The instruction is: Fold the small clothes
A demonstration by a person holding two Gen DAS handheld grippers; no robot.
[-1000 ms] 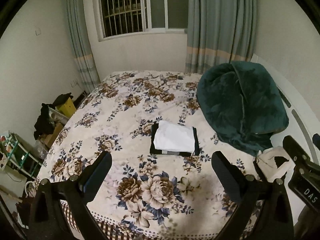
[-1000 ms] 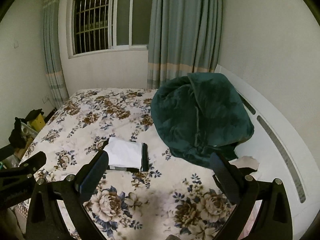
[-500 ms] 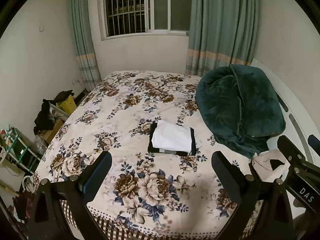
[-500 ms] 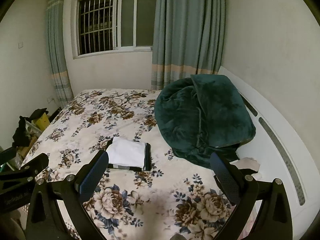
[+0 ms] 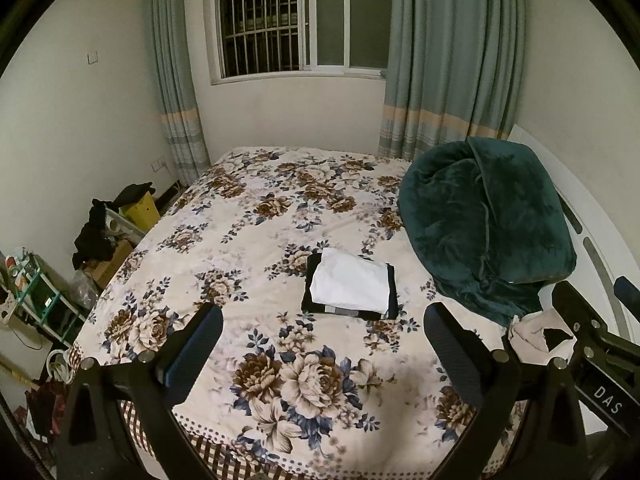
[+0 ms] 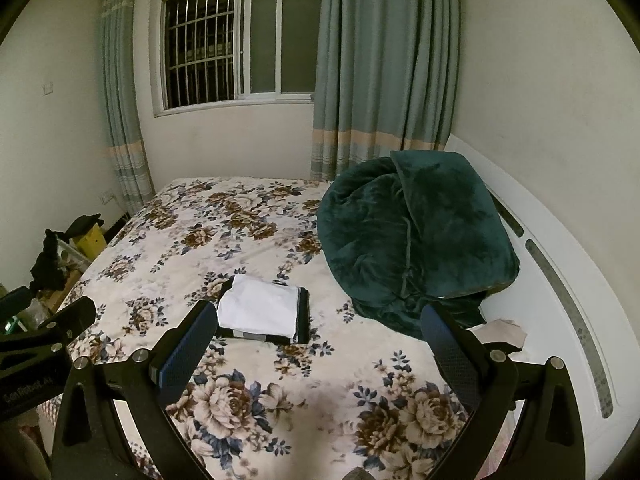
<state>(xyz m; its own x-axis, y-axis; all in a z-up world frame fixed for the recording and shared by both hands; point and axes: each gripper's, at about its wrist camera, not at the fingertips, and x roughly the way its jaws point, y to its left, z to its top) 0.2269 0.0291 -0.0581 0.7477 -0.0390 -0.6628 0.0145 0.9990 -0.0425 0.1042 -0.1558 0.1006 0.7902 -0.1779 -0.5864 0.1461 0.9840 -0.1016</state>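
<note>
On the floral bedspread (image 5: 256, 240) lies the folded clothes stack (image 5: 350, 286) — left gripper (image 5: 320, 344) and right gripper (image 6: 316, 338) both spread wide, empty.

From my left camera I read "DAS" in white on the black body of the right gripper (image 5: 592, 344) at the near right. From my right camera, the left gripper (image 6: 36, 344) at the near left carries pale lettering, too blurred to read.
</note>
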